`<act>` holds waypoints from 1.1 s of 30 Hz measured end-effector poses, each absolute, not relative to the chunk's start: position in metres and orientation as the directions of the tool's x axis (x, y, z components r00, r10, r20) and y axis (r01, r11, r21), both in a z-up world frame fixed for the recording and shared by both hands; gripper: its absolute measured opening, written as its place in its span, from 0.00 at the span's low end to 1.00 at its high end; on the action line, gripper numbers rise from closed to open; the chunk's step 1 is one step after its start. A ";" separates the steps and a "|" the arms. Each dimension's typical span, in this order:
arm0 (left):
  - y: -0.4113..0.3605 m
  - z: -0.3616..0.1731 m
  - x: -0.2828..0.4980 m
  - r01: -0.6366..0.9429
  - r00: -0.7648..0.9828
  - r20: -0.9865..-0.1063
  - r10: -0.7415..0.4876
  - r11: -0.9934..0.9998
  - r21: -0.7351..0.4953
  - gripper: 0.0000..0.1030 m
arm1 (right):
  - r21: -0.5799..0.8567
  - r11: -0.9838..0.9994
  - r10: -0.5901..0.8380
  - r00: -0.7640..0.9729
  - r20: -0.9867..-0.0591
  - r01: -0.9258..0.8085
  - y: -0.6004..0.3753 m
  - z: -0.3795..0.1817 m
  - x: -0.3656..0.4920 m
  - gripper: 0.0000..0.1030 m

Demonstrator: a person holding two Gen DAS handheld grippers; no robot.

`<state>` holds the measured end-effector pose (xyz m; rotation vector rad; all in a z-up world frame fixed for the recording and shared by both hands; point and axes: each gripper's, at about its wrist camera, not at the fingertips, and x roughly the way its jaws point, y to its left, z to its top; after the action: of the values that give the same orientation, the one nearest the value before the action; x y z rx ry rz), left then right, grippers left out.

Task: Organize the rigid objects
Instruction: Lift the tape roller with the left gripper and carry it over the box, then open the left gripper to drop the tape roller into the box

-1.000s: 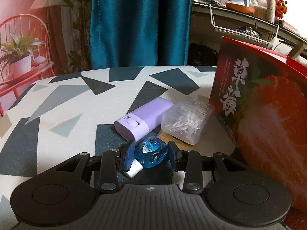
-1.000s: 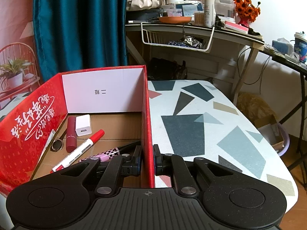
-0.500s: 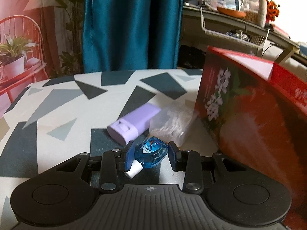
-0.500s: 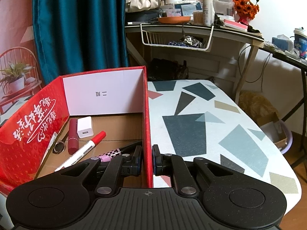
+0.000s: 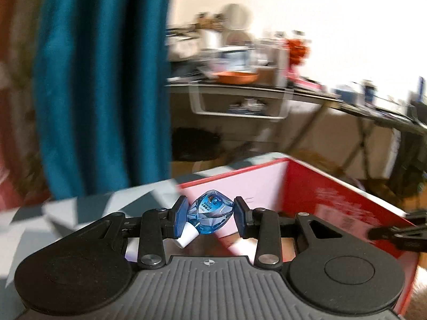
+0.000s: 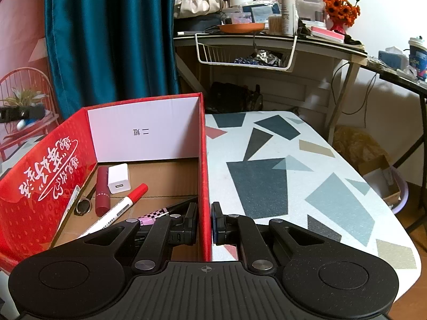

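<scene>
The left wrist view is smeared by motion blur, so the room behind, the teal curtain [image 5: 101,80] and the cluttered shelf [image 5: 240,85] are hard to make out, and the floor of the red box [image 5: 333,194] is hidden behind the gripper body. What reads clearly is the left hand-held gripper [image 5: 209,214] pinching a blue correction tape [image 5: 209,212] between its pads, white tip pointing down-left, held in the air above the box's near edge. In the right wrist view, sharp, the right hand-held gripper [image 6: 205,222] is clamped on the box's right wall [image 6: 204,176], one finger inside and one outside. Inside the box lie a dark red lipstick [image 6: 102,190], a white charger [image 6: 118,178] touching it, a red-capped marker [image 6: 120,208], a small ring [image 6: 83,206] and a checkered pink pen [image 6: 154,214], partly cut off by the gripper. The box stands on a counter [image 6: 293,176] with a white cloth of dark geometric shapes.
</scene>
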<state>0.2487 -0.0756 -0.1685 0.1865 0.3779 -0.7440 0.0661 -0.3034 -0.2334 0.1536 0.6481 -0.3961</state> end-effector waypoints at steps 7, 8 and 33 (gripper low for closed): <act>-0.119 -0.186 0.241 0.763 0.619 -0.443 -0.648 0.631 0.142 0.38 | 0.022 0.915 -0.305 0.726 -0.616 0.403 -0.305 -0.234 0.066 0.09; -0.121 -0.188 0.242 0.768 0.610 -0.454 -0.650 0.626 0.137 0.38 | 0.024 0.915 -0.304 0.727 -0.616 0.402 -0.305 -0.233 0.066 0.09; -0.091 -0.187 0.264 0.752 0.574 -0.485 -0.659 0.659 -0.007 0.43 | 0.032 0.914 -0.300 0.728 -0.617 0.404 -0.306 -0.234 0.066 0.10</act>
<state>0.2645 -0.0914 -0.1868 0.2094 0.4785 -0.8337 0.0660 -0.3059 -0.2343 0.1689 0.6488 -0.3896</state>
